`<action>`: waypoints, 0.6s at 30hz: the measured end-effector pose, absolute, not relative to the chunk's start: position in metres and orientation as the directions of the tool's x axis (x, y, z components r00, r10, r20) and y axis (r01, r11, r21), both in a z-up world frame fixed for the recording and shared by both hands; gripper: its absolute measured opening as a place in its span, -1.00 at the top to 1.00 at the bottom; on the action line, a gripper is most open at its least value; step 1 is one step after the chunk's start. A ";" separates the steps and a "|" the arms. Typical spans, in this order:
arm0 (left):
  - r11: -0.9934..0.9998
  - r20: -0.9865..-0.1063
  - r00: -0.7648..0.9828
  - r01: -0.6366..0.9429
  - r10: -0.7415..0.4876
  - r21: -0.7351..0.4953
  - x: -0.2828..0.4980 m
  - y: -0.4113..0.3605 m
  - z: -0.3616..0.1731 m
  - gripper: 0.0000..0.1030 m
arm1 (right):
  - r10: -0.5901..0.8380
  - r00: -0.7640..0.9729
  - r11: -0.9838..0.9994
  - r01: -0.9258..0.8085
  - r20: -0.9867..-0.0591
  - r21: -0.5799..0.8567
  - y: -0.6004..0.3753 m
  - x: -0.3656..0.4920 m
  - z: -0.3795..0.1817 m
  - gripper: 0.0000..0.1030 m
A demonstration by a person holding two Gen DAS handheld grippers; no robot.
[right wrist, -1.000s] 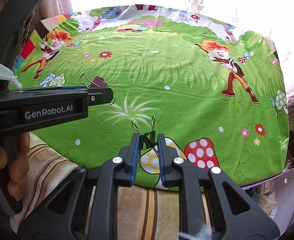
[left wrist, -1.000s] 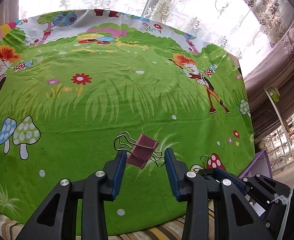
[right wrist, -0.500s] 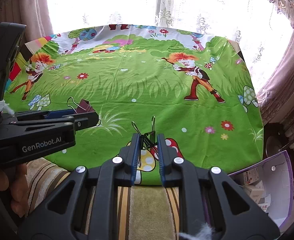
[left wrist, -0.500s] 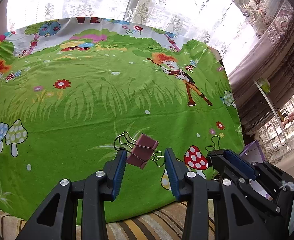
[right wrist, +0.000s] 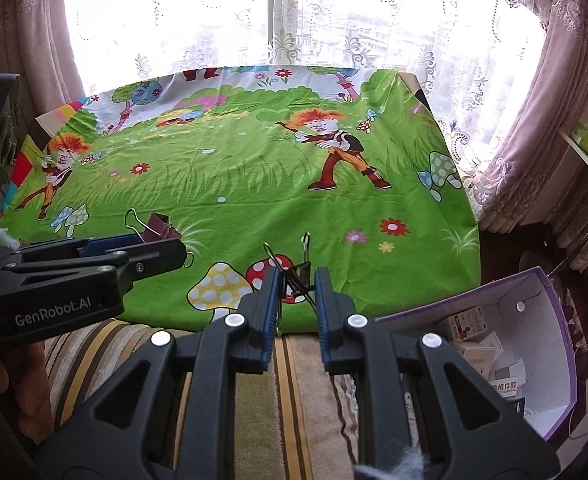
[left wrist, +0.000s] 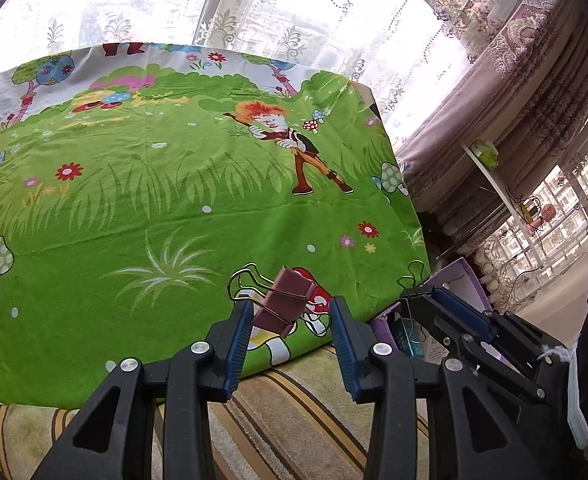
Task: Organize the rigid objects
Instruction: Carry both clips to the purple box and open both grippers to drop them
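- From the left wrist camera, I am seeing my left tool holding a maroon binder clip. The fingers are standing fairly wide apart, and the clip is sitting tilted between them, with its wire handles reaching toward each blue pad.
- The clip is hanging above the near edge of the desk, which is wearing a green cartoon cloth with mushrooms, flowers and a red-haired figure.
- At the right of this view my right tool is coming in from the side, and a small black binder clip is sticking out at its tip, over the corner of a purple box.
- A striped rug is lying under the tools, in front of the desk.
- From the right wrist camera, I am seeing the right tool with only a narrow gap between its fingers, and the black binder clip is gripped there. Its wire handles are pointing up and forward.
- This clip is hanging over the near edge of the green cloth, above the mushroom print.
- The left tool is showing at the left, seen from its side, with the maroon clip at its tip above the cloth.
- The purple box is standing open at the lower right, beside the desk, with small white cartons inside.
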State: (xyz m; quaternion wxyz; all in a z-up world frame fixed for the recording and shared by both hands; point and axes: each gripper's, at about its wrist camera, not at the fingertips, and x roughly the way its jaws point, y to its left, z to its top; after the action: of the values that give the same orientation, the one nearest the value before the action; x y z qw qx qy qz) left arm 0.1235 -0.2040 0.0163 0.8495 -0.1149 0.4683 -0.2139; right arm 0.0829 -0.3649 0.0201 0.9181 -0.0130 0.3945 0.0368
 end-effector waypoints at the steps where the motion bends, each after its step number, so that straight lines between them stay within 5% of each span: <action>1: 0.875 -0.745 0.459 0.266 -0.485 -0.405 0.120 -0.209 0.017 0.22 | 0.051 0.687 0.998 -0.067 -0.725 0.006 -0.372 0.079 0.021 0.59; 18: 0.790 -0.777 0.285 0.464 -0.561 -0.400 0.067 -0.306 0.015 0.22 | -0.061 0.655 0.986 0.154 -0.753 0.055 -0.496 0.007 0.009 0.59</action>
State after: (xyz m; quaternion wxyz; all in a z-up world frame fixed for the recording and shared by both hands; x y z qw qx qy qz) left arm 0.0671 -0.3057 0.0149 0.8002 -0.0478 0.5047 -0.3204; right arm 0.0067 -0.4961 0.0087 0.9079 0.0569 0.4110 -0.0593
